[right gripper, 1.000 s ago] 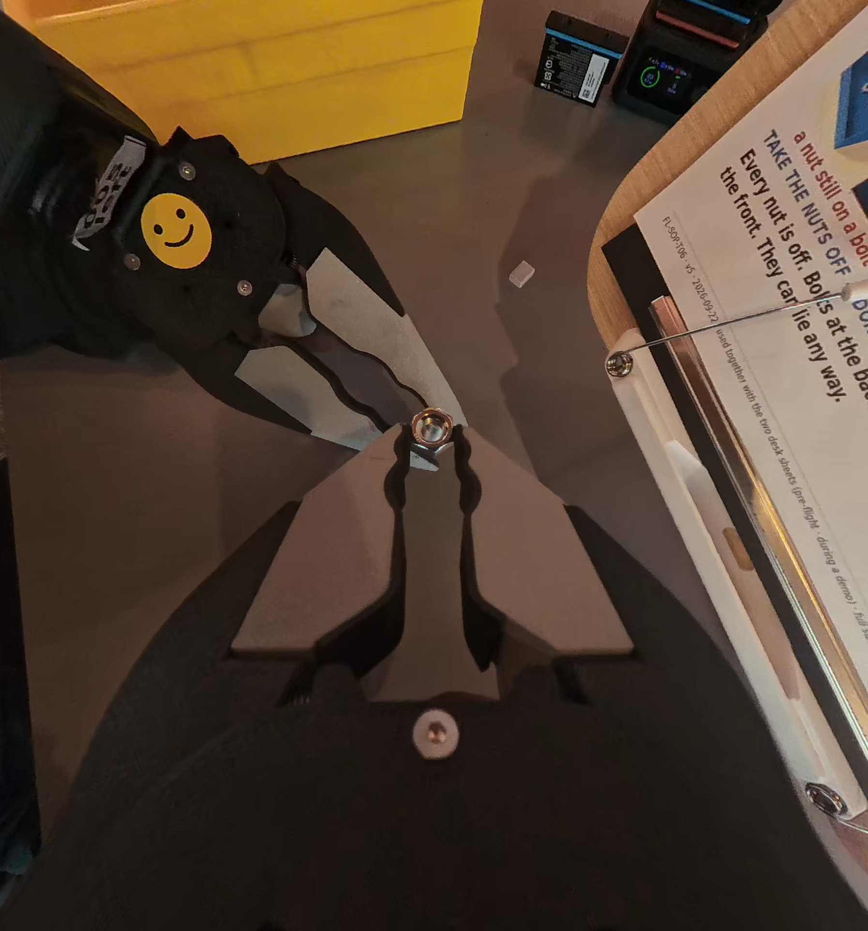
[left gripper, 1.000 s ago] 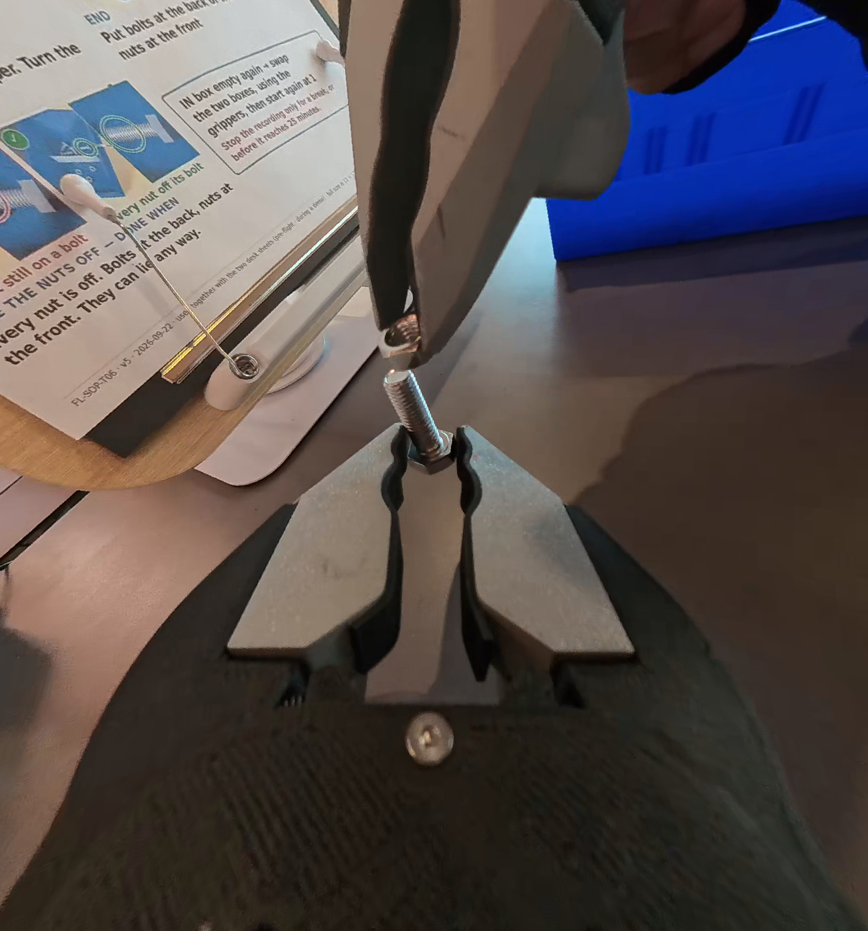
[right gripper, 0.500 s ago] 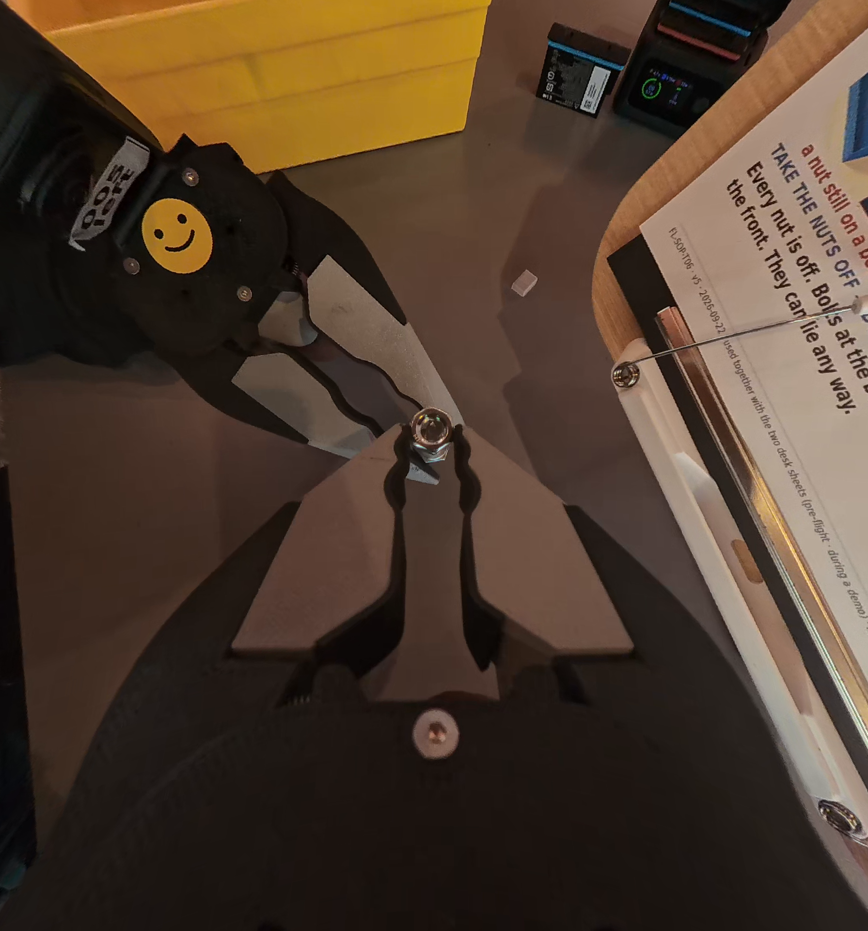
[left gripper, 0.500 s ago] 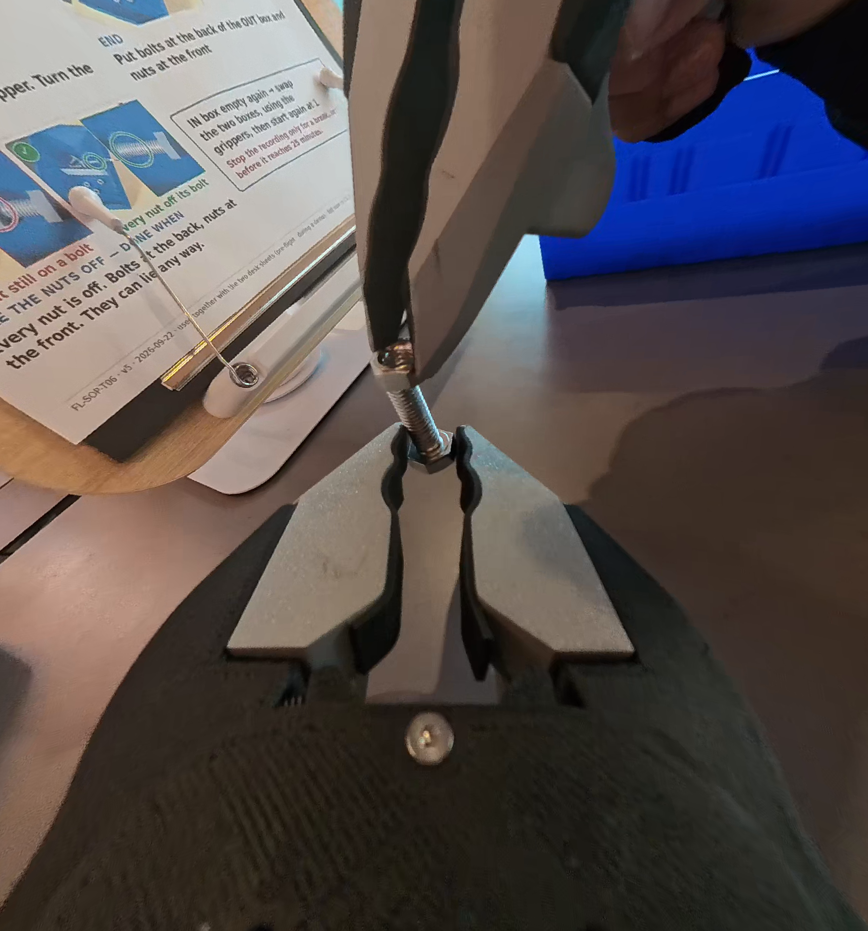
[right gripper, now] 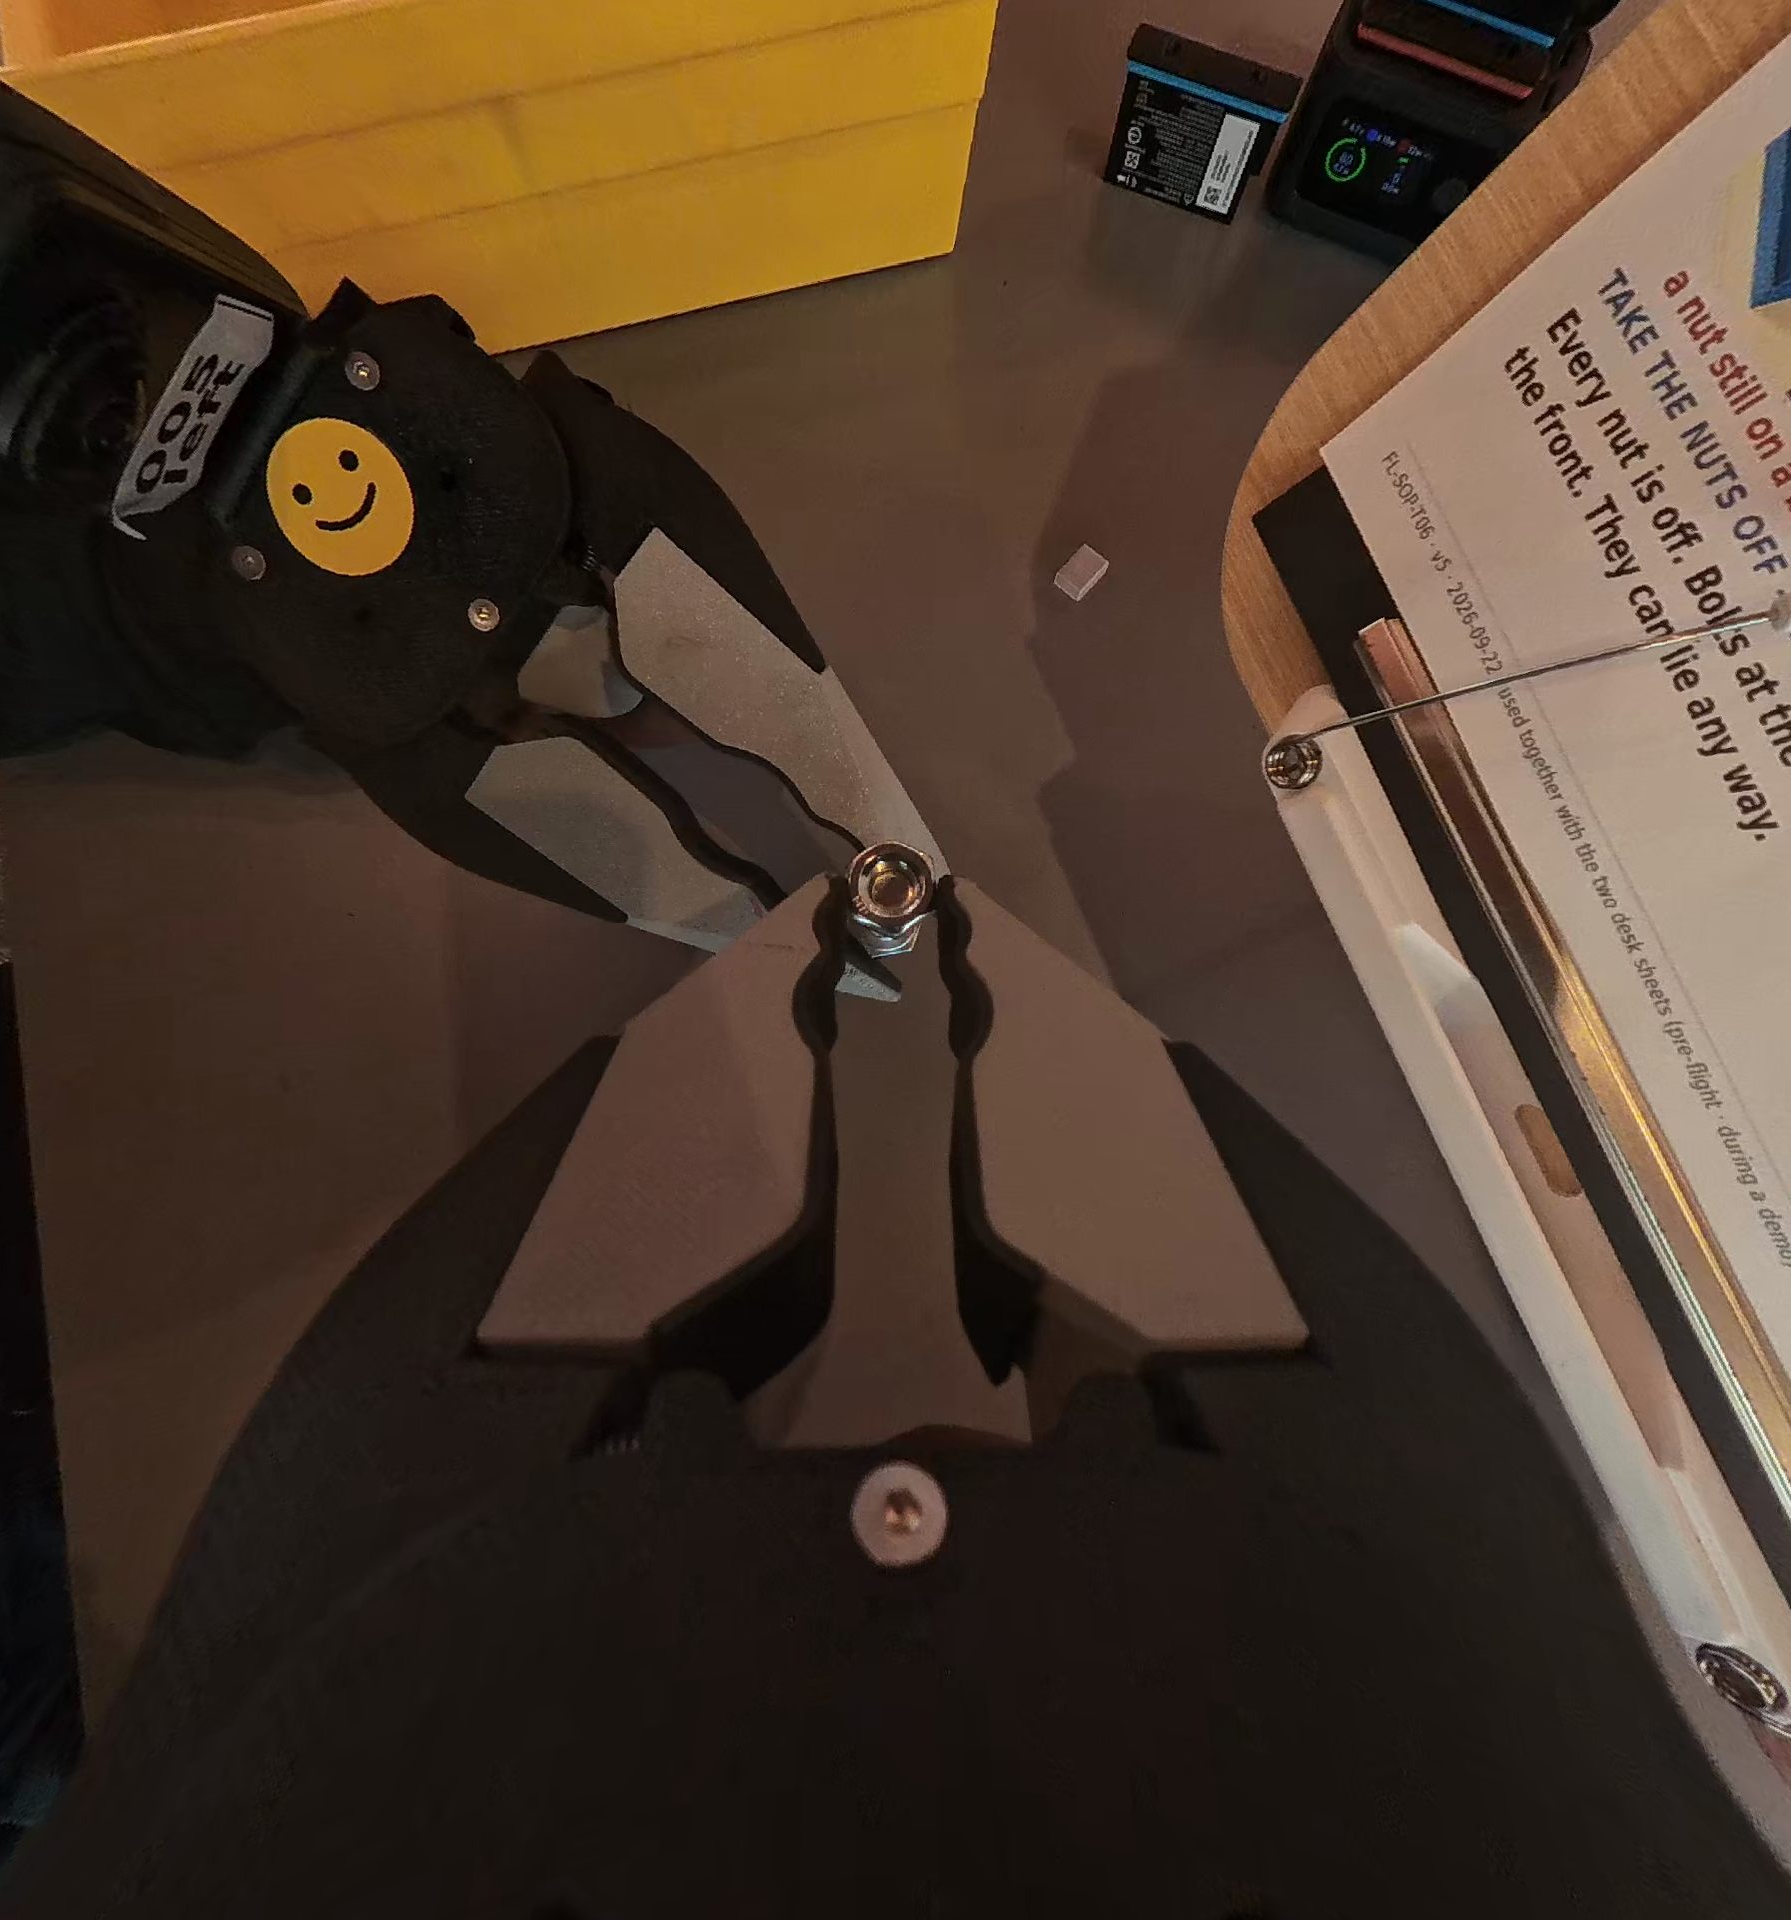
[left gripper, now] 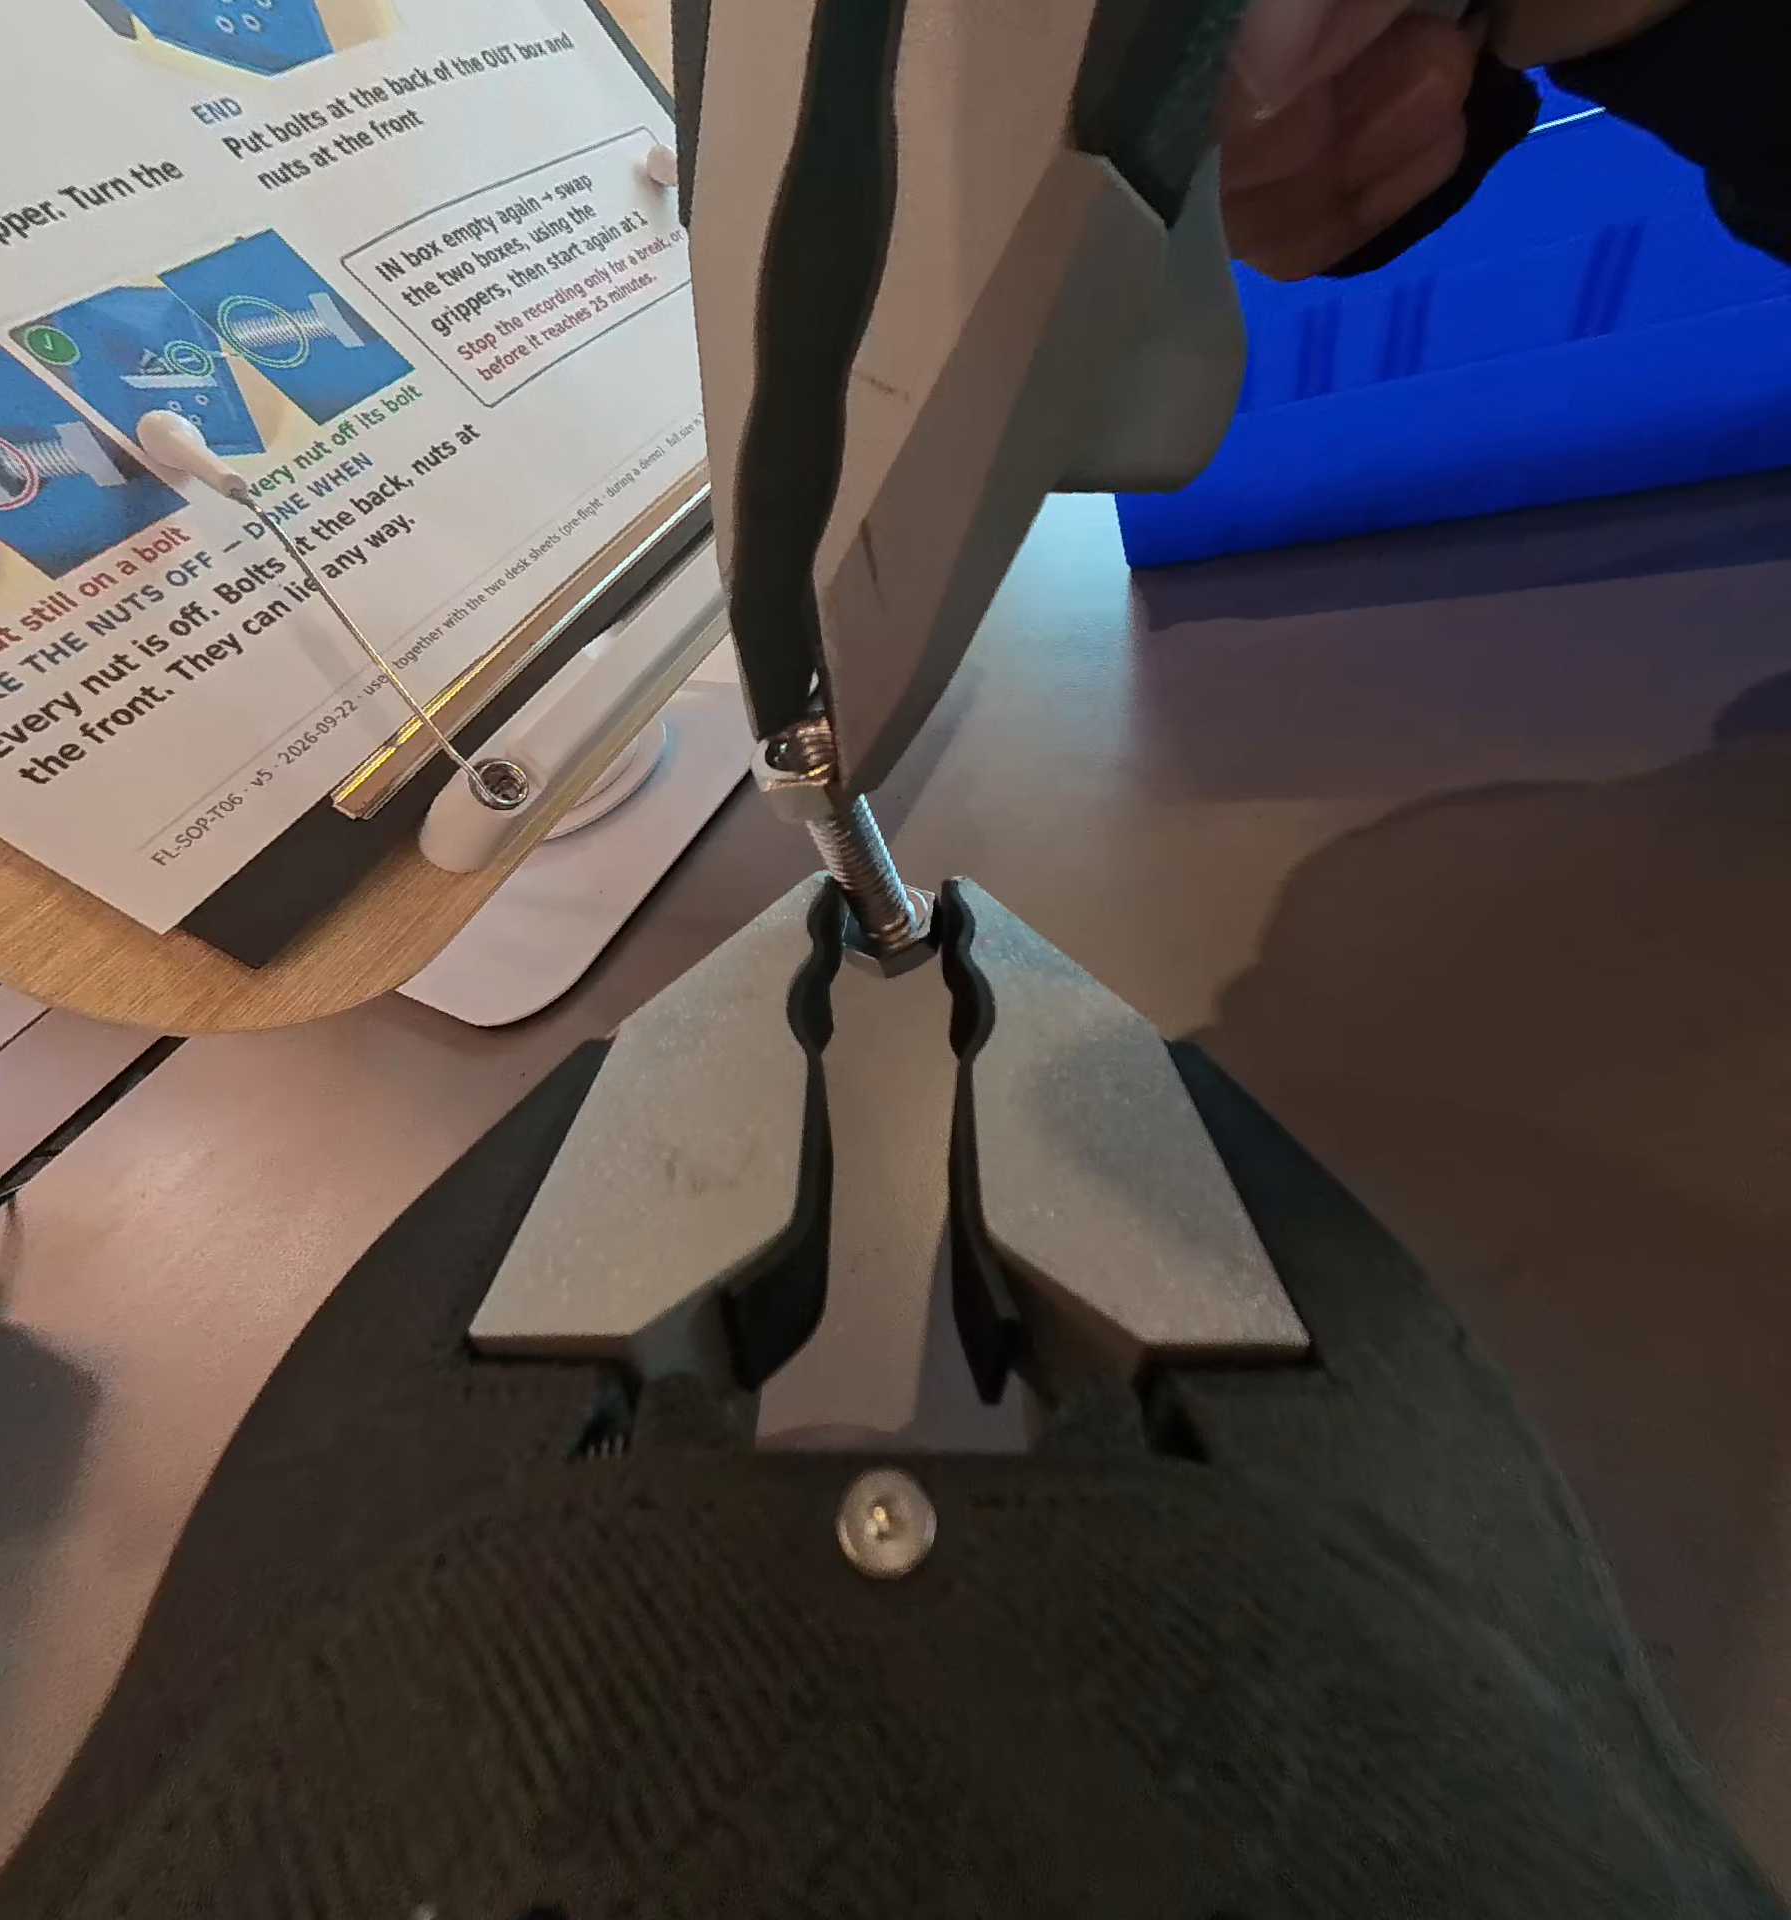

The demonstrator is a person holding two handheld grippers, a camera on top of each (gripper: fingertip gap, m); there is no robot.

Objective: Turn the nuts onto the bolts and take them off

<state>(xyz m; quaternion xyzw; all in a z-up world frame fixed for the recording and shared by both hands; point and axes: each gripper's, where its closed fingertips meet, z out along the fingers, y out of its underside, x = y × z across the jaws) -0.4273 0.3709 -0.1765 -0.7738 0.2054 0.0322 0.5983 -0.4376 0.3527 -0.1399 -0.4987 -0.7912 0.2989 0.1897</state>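
At the centre of the left wrist view, the left gripper (left gripper: 886, 925) is closed on the head of a bolt (left gripper: 865, 868) whose threaded shank rises toward 12 o'clock. The right gripper (left gripper: 803, 743) comes down from 12 o'clock, its tips pinching a nut (left gripper: 792, 764) on the shank's far end. At 10 o'clock a printed instruction sheet (left gripper: 247, 416) with blue pictures stands on a wooden board (left gripper: 143, 961), held by a wire clip. A blue box (left gripper: 1493, 416) sits at 2 o'clock, and a hand (left gripper: 1338, 135) grips the right gripper at 1 o'clock. The grey table (left gripper: 1390, 935) lies beneath.

In the right wrist view, the right gripper (right gripper: 886, 904) is clamped on the nut (right gripper: 886, 888), seen end-on, with the bolt below it. The left gripper (right gripper: 829, 914) reaches in from 10 o'clock, bearing a yellow smiley sticker (right gripper: 340, 497) and a lettered tag. Seen only here are a yellow box (right gripper: 558, 156) at 11 o'clock, a black battery (right gripper: 1197, 135) and a lit charger (right gripper: 1410, 125) at 1 o'clock, and a small grey block (right gripper: 1081, 571) on the table.
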